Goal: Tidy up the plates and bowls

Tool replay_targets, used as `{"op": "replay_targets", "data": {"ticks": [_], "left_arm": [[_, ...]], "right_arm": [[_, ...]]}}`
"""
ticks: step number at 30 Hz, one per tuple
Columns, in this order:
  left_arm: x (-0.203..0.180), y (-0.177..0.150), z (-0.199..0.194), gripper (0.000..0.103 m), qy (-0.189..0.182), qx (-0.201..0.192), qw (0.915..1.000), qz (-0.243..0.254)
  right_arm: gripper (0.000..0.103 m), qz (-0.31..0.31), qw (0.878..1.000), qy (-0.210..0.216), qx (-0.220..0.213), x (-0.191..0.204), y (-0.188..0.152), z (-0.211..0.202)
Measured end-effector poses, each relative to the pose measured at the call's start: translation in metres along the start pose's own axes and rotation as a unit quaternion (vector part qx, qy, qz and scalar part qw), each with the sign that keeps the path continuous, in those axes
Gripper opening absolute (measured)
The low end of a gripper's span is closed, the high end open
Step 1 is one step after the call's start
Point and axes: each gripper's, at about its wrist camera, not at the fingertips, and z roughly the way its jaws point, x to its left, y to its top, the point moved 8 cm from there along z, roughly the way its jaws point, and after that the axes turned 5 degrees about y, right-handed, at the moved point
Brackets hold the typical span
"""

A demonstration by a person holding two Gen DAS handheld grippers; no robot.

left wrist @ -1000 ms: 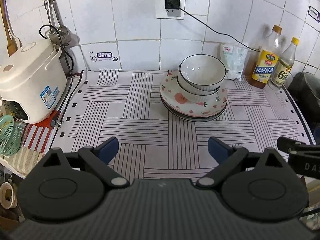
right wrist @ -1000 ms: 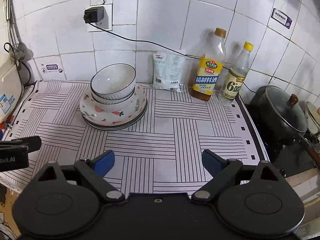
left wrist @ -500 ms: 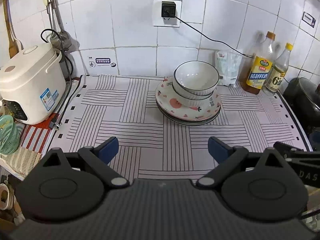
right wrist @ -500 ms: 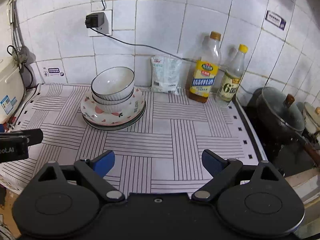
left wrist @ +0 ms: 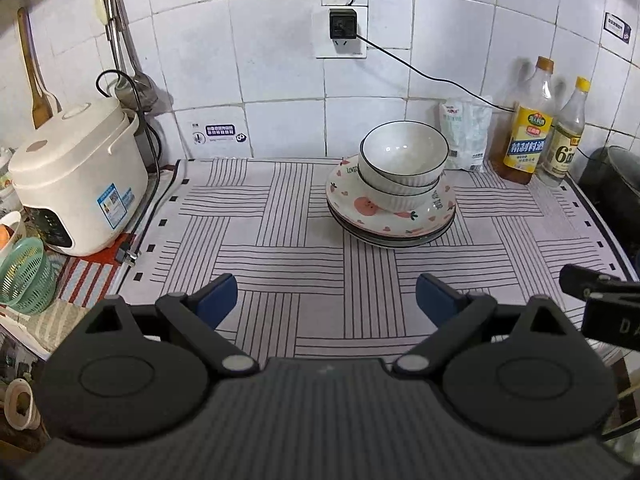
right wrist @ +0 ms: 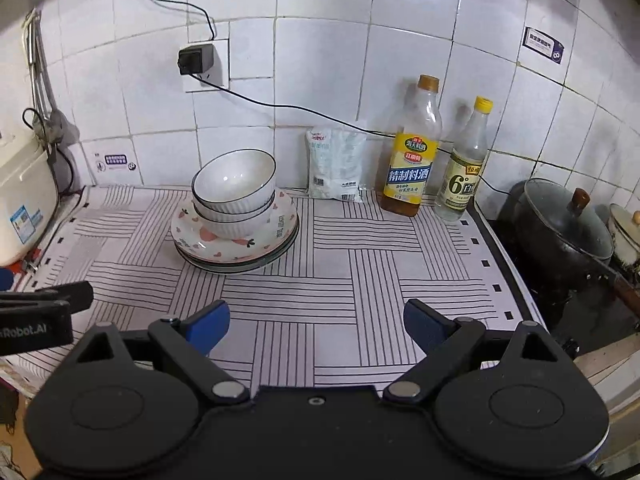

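Both grippers have drawn back from the counter since a second ago, so the stack looks smaller and farther off. Two nested bowls [left wrist: 402, 164] sit tilted on the stacked plates [left wrist: 390, 216] on the striped mat [left wrist: 280, 216], well ahead of either tool. From the left gripper [left wrist: 326, 298] the stack lies ahead and slightly right; from the right gripper [right wrist: 316, 322], ahead-left. Neither seems clearly nearer. Both sets of jaws stand wide apart, holding nothing.
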Motion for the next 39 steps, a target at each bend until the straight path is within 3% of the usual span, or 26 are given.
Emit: {"op": "replay_targets", "data": {"ticks": [17,39], "left_arm": [[-0.0024,-0.0013,0.0010,0.097,-0.015,0.006,0.9999,0.003],[-0.0026,-0.0013,-0.0004,0.097,0.001,0.000,0.9999,0.010]], "right_arm": [[0.096,0.003,1.000,0.002,-0.004,0.0006,-0.0059,0.0042],[0.096,0.005,1.000,-0.002,0.006,-0.0039,-0.0095,0.0047]]}}
